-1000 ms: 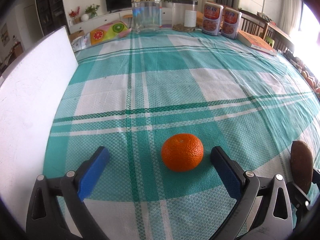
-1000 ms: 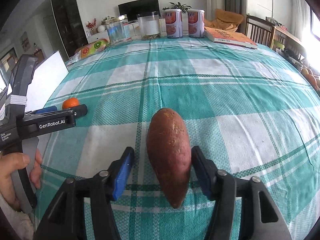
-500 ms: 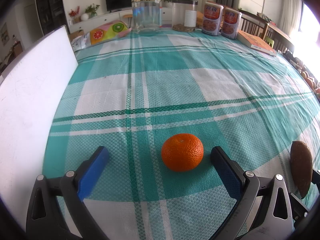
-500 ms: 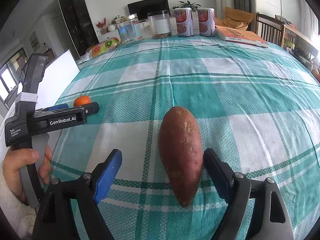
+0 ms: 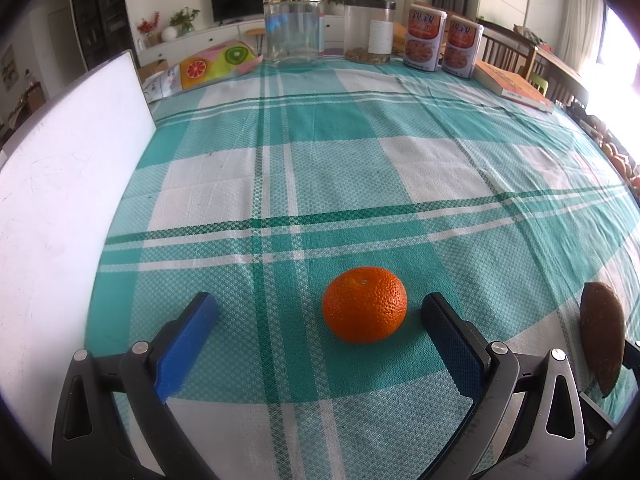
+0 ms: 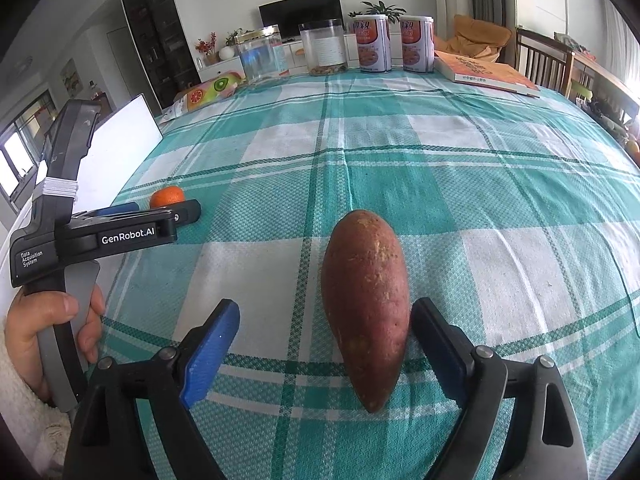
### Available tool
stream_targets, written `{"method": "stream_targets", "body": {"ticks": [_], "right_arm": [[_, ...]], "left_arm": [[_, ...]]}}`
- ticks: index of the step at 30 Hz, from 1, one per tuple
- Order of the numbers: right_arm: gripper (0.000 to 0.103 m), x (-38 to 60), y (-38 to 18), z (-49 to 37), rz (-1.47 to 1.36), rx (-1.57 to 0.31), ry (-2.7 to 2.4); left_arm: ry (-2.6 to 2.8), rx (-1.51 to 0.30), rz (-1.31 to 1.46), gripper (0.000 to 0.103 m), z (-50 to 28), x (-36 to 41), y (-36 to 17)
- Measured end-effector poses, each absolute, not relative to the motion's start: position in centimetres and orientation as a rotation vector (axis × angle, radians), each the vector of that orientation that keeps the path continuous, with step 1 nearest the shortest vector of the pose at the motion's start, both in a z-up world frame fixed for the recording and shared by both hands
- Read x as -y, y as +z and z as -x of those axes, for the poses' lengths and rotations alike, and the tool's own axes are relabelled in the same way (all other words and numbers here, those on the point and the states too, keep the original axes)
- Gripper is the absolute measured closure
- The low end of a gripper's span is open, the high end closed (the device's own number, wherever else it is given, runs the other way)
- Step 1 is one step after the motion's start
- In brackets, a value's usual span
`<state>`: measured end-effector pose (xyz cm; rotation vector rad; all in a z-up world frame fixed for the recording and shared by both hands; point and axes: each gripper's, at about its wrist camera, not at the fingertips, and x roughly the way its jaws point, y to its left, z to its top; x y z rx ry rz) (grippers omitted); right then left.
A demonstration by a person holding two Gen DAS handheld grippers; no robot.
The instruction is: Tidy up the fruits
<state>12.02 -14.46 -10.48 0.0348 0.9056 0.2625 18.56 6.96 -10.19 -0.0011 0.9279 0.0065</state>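
An orange mandarin (image 5: 365,304) lies on the teal plaid tablecloth between the fingers of my left gripper (image 5: 320,312), nearer the right finger and touching neither; the gripper is open. A reddish-brown sweet potato (image 6: 366,300) lies lengthwise on the cloth between the fingers of my right gripper (image 6: 326,320), which is open; its right finger is against or very near the potato. The mandarin (image 6: 167,196) and the left gripper (image 6: 160,216) show at the left of the right wrist view. The sweet potato (image 5: 602,334) shows at the right edge of the left wrist view.
A white board (image 5: 60,208) lies along the table's left side. At the far edge stand a clear jar (image 5: 295,28), a second jar (image 5: 370,32), two printed cans (image 5: 424,40) and a fruit-print bag (image 5: 212,64). A book (image 5: 512,86) lies far right.
My right gripper has opened wide and let go of the sweet potato, which now lies on the cloth. The left gripper and the mandarin have not moved.
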Motion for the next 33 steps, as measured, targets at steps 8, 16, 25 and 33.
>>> {"method": "stream_targets", "body": {"ticks": [8, 16, 25, 33], "right_arm": [[0.013, 14.2, -10.5, -11.9, -0.032, -0.906, 0.267], [0.012, 14.2, -10.5, -11.9, -0.032, -0.906, 0.268], [0.013, 21.6, -9.8, -11.8, -0.449, -0.894, 0.279], [0.024, 18.0, -8.3, -15.1, -0.274, -1.036, 0.350]], "left_arm": [[0.006, -0.928, 0.001, 0.001, -18.6, -7.0, -10.2], [0.006, -0.928, 0.001, 0.000, -18.6, -6.9, -10.2], [-0.133, -0.967, 0.162, 0.003, -17.2, -8.8, -8.4], [-0.115, -0.988, -0.022, 0.049, -18.3, -5.4, -8.8]]}}
